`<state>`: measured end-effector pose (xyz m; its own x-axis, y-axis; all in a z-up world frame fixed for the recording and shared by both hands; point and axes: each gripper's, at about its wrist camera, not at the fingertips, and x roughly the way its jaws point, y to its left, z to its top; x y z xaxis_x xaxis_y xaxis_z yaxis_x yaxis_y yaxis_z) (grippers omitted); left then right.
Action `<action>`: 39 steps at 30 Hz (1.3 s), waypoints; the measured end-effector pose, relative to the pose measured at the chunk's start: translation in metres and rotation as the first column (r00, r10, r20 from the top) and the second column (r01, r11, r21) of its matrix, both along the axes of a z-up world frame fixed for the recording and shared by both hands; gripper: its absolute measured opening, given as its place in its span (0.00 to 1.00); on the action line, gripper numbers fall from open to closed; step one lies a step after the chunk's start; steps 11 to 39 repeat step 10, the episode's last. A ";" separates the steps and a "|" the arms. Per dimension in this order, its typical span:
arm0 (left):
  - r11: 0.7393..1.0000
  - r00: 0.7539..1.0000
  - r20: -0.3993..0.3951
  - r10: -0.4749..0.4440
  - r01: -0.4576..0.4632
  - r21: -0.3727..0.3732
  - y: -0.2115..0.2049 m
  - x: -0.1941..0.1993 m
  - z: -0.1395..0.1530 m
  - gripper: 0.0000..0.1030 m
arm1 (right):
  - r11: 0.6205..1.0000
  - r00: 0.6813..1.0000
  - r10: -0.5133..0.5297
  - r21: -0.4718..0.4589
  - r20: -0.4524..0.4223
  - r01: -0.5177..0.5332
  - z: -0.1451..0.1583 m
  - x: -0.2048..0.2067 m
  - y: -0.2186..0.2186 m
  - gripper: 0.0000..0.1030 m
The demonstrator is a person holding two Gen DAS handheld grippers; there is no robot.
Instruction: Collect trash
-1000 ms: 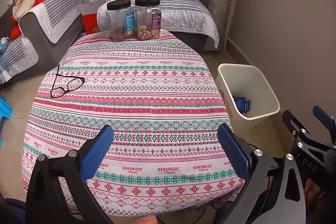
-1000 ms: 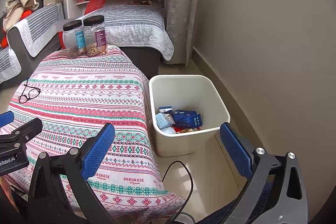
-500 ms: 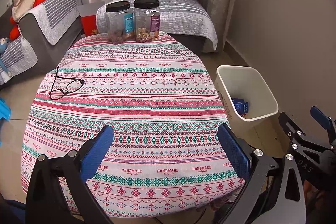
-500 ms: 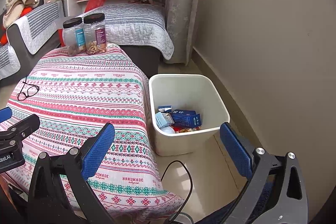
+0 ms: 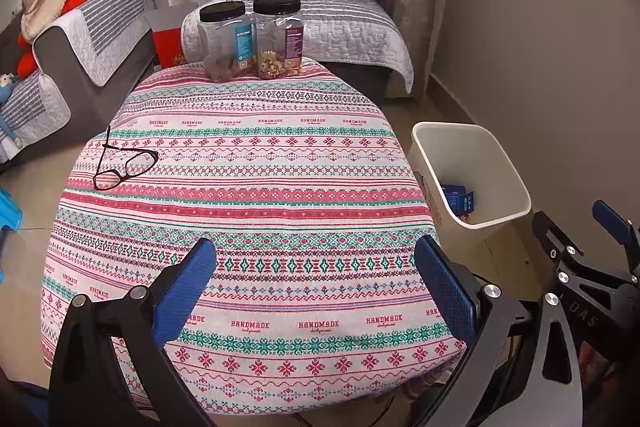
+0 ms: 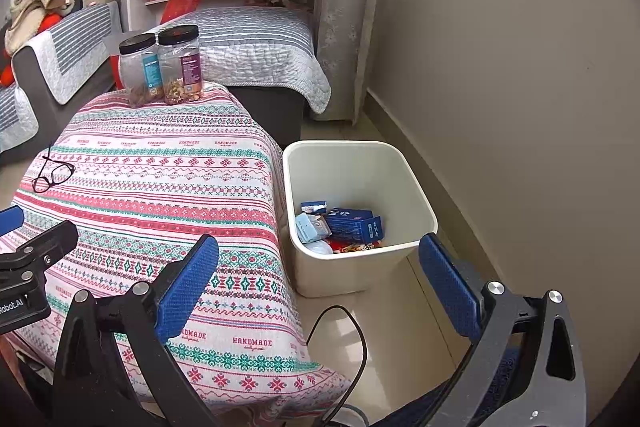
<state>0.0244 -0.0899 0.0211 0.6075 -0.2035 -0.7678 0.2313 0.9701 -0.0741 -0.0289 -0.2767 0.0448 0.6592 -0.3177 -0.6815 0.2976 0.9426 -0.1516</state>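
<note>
A white bin (image 6: 416,203) stands on the floor to the right of the table, and it shows in the left wrist view too as the bin (image 5: 516,183). Inside lie a blue box (image 6: 354,225), a pale packet (image 6: 310,227) and other small wrappers. My left gripper (image 5: 316,279) hangs open over the near edge of the patterned tablecloth (image 5: 248,187), with nothing between its blue pads. My right gripper (image 6: 320,275) is open too, low in front of the bin, holding nothing. No loose trash shows on the cloth.
Two black-lidded jars (image 5: 252,39) stand at the table's far edge and black glasses (image 5: 120,163) lie at its left. A black cable (image 6: 348,343) loops on the floor near the bin. A bed (image 6: 256,47), a sofa (image 5: 80,39) and shelves stand behind.
Both grippers have drawn back and risen slightly, so the table and bin sit a little lower and farther in view. Both stay open and empty.
</note>
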 end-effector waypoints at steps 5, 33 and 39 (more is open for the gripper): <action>1.000 1.000 0.001 -0.001 0.001 0.001 0.000 0.000 0.000 0.94 | 1.000 1.000 0.001 0.001 0.000 -0.001 0.000 0.000 -0.001 0.93; 1.000 1.000 -0.002 0.002 -0.002 -0.001 0.000 0.000 0.000 0.94 | 1.000 1.000 0.001 -0.001 -0.001 -0.001 0.000 0.001 -0.001 0.93; 1.000 1.000 -0.002 0.002 -0.002 -0.001 0.000 0.000 0.000 0.94 | 1.000 1.000 0.001 -0.001 -0.001 -0.001 0.000 0.001 -0.001 0.93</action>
